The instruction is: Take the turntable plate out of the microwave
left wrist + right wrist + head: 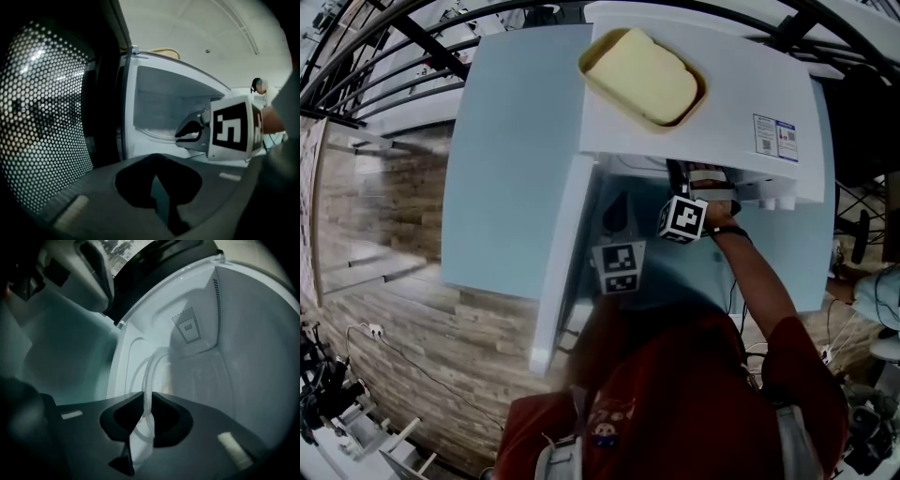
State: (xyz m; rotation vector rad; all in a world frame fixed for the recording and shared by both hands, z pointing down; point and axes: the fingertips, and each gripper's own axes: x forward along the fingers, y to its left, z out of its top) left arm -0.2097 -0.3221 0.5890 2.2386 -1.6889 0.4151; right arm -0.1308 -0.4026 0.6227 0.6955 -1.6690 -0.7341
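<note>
The white microwave (703, 103) stands with its door (562, 272) swung open to the left. My right gripper (146, 401) reaches into the cavity (243, 343). Its jaws are shut on the near rim of the clear glass turntable plate (151, 366), which lies on the cavity floor. In the left gripper view the right gripper (190, 133) shows at the plate's edge (154, 136). My left gripper (157, 187) is shut with nothing in it. It hangs just outside the opening, beside the door's mesh window (47, 117). From the head view only the two marker cubes and the arm show; the plate is hidden.
A tan tray holding a pale yellow block (642, 77) sits on top of the microwave. The microwave rests on a light blue table (506, 169) over wooden flooring (394, 216). A person (260, 86) stands far off at the right. Cables lie at the right (853, 234).
</note>
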